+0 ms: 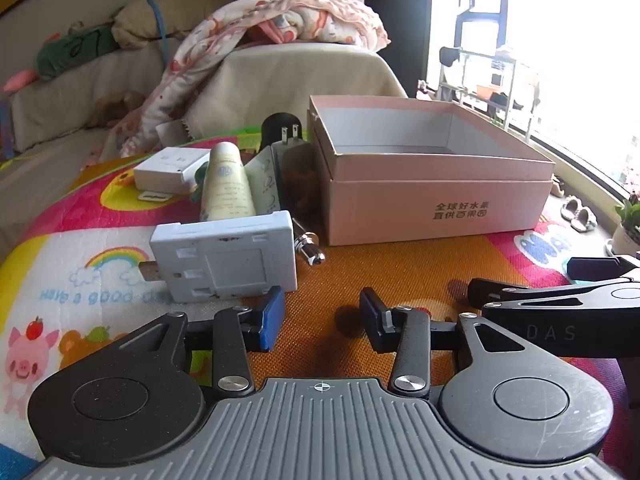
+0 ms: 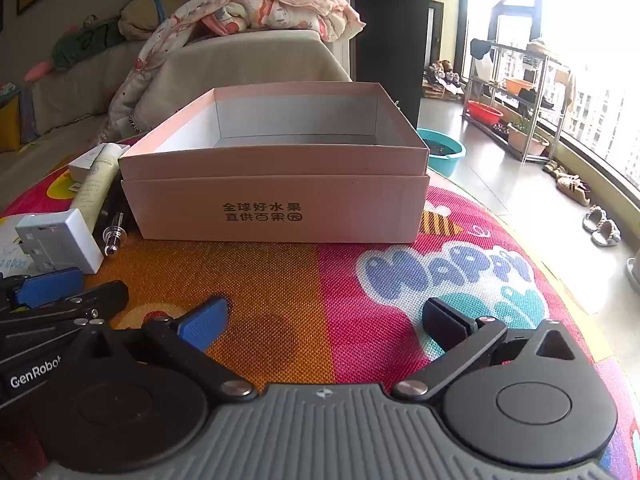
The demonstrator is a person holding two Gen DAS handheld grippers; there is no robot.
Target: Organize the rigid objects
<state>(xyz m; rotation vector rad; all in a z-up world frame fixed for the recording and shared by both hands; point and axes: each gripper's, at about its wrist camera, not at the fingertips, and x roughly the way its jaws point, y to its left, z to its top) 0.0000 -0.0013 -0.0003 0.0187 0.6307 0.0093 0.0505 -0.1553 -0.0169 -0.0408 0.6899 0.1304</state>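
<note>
Left gripper (image 1: 322, 316) part open, nothing between the pads, low over bare mat (image 1: 400, 268) just right of the white charger (image 1: 226, 258). Right gripper (image 2: 322, 320) spread wide, holding nothing, with open mat ahead up to the box (image 2: 280, 208) front wall. Box open-topped, sitting on the mat. Tube (image 1: 228, 184), plug (image 1: 290, 148) and white block (image 1: 170, 170) crowded against the box's left edge

Black gripper (image 1: 322, 318), blue pads (image 1: 272, 318)
</note>
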